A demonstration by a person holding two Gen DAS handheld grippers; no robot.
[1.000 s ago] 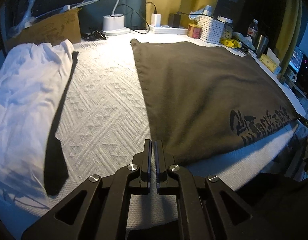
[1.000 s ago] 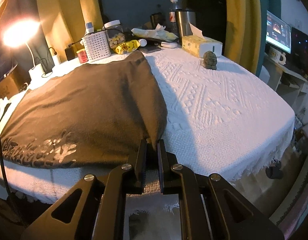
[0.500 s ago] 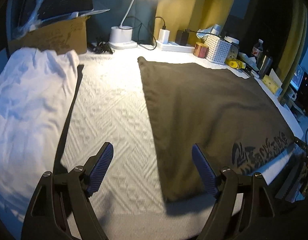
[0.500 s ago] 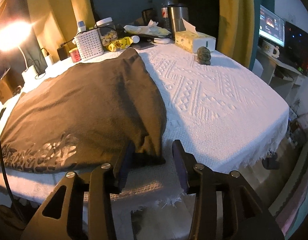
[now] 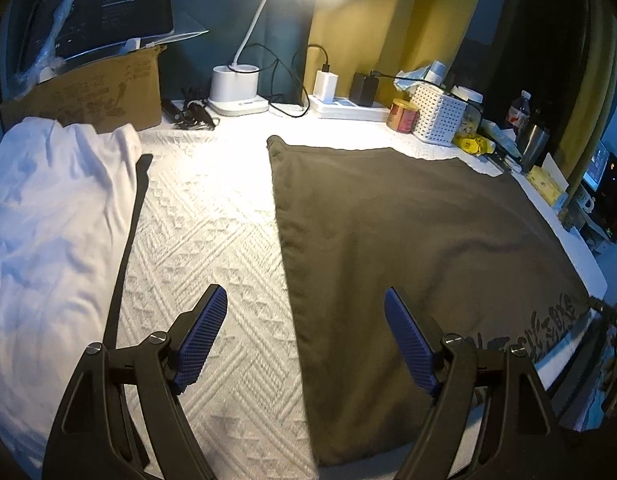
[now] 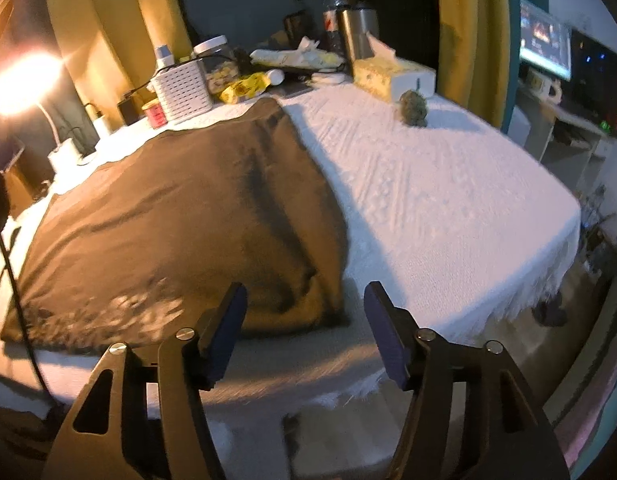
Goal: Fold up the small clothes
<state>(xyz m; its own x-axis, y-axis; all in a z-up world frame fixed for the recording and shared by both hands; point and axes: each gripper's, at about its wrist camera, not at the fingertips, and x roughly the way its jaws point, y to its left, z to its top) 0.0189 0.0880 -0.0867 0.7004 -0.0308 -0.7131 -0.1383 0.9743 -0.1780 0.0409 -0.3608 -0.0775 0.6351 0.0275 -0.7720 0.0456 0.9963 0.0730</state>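
Cloth is lying flat in front of you: the brown garment [image 5: 420,240] is spreading across the white bedspread [image 5: 212,240], folded into a wide panel with dark printed lettering [image 5: 548,320] near its front edge. Your left gripper [image 5: 306,308] is hovering above the garment's near left corner with its blue pads [image 5: 202,334] standing well apart and nothing between them; the folded left edge of the garment is running up between the two fingers in the left wrist view. Your right gripper [image 6: 304,304] is hanging over the near right corner of the same garment [image 6: 168,220], and its jaws are opening, with the corner lying below the gap and neither pad pressing on it. A white garment [image 5: 48,240] is lying bunched at the far left of the bedspread, well apart from the brown one, with a dark strip [image 5: 124,248] along its right side. A lamp [image 5: 236,88] is shining from the back edge, and a white basket [image 6: 182,90] is sitting just beyond the brown garment's far edge.
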